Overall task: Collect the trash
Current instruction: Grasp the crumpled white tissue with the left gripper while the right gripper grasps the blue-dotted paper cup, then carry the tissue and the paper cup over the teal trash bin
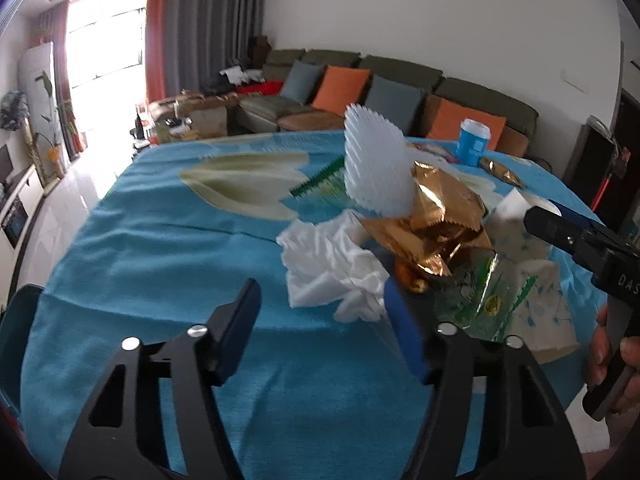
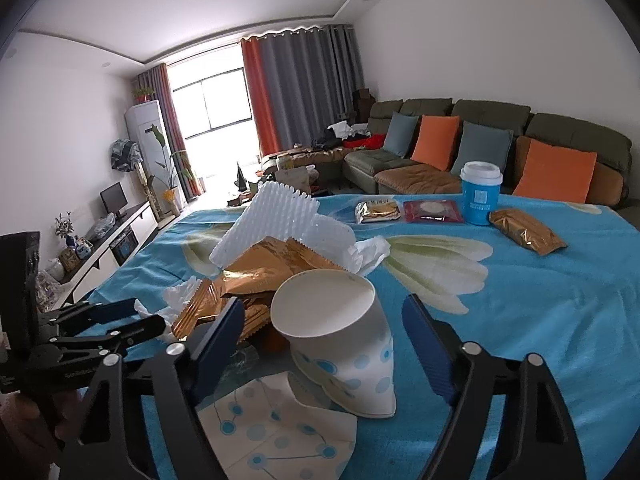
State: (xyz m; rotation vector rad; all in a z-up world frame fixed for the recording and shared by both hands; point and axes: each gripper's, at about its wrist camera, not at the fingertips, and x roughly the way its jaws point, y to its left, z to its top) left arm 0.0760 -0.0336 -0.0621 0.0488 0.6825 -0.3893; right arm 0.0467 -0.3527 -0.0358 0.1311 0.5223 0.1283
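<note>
A heap of trash lies on the blue flowered tablecloth (image 1: 160,260): a crumpled white tissue (image 1: 332,272), gold foil wrappers (image 1: 432,224), a white foam net sleeve (image 1: 376,164) and a clear wrapper with green print (image 1: 480,296). My left gripper (image 1: 324,320) is open, and the tissue lies just ahead between its fingertips without touching the pads. In the right wrist view a dented white paper cup with blue dots (image 2: 340,344) lies on its side between the open jaws of my right gripper (image 2: 324,332). A flattened dotted cup (image 2: 276,436) lies under it.
Farther back on the table stand a blue lidded cup (image 2: 480,194), a gold packet (image 2: 526,232), a red packet (image 2: 432,211) and a biscuit packet (image 2: 378,210). A teal object (image 1: 16,320) shows at the table's left edge. A sofa with cushions (image 2: 440,148) sits behind.
</note>
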